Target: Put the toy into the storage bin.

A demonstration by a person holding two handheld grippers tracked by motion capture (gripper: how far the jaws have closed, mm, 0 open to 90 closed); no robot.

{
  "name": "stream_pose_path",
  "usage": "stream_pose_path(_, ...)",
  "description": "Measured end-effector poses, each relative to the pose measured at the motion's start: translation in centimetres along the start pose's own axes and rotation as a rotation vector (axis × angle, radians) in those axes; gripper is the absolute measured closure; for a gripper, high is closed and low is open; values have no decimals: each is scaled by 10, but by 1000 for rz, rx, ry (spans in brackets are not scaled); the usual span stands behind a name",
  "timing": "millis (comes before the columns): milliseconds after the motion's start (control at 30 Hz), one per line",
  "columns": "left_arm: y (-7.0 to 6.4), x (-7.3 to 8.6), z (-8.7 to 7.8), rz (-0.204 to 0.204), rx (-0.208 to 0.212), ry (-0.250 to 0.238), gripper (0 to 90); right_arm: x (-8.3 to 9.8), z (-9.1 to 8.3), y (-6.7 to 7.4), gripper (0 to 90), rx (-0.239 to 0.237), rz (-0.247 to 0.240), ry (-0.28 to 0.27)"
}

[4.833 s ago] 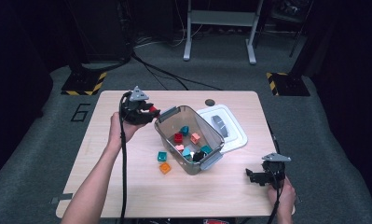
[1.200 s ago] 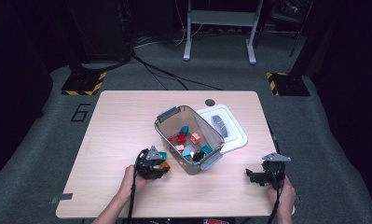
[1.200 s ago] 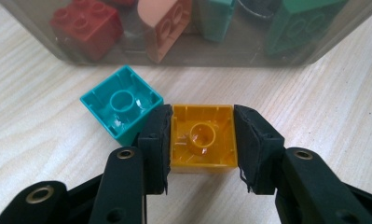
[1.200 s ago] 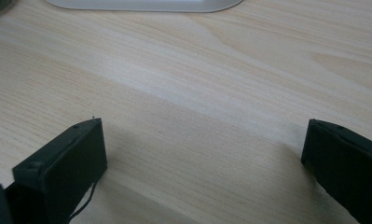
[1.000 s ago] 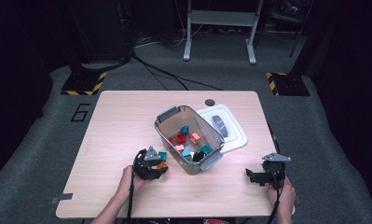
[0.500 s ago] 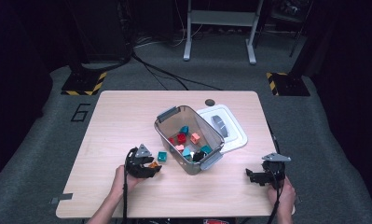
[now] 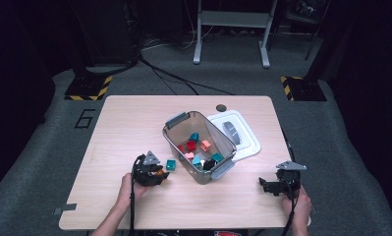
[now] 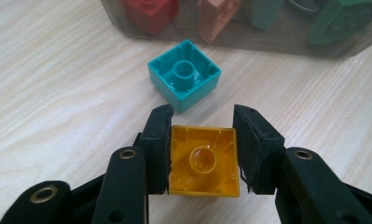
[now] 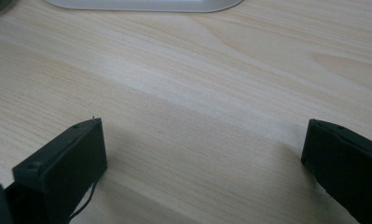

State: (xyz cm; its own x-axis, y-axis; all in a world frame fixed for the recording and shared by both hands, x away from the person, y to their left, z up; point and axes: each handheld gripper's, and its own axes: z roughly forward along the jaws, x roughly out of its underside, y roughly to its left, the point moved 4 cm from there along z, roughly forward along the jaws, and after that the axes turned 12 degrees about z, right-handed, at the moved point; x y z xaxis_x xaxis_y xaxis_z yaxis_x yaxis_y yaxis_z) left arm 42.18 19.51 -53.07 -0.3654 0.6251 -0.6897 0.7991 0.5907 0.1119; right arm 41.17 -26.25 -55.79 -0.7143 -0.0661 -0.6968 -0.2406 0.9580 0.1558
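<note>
The left gripper had just closed its jaws on an orange block resting on the table, just beside a teal block near the bin. The right gripper stood released.

Your left gripper has just been closing, jaws clamped tight, held low. Right gripper rests w/ its 2 jaws wide apart.

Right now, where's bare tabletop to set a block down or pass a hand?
Free: the wide strip of light wooden table left of the clear plastic bin, and the front stretch between both grippers. Crowded: the left gripper clamps the orange block, teal block just ahead, against the bin; white lid behind-right.
</note>
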Motion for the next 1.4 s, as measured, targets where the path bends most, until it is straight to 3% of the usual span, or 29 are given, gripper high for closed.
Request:
stream_pose_path(233, 12, -3, -11, -20, -39, -35, 590, 0, 0, 0, 0, 0, 0, 0)
stream_pose_path(600, 34, -17, -28, -17, -84, -49, 590, 0, 0, 0, 0, 0, 0, 0)
stream_pose_path(933, 54, -28, -42, -40, -120, -70, 590, 0, 0, 0, 0, 0, 0, 0)
stream_pose_path(1400, 74, -58, -62, -40, -165, -97, 590, 0, 0, 0, 0, 2, 7, -1)
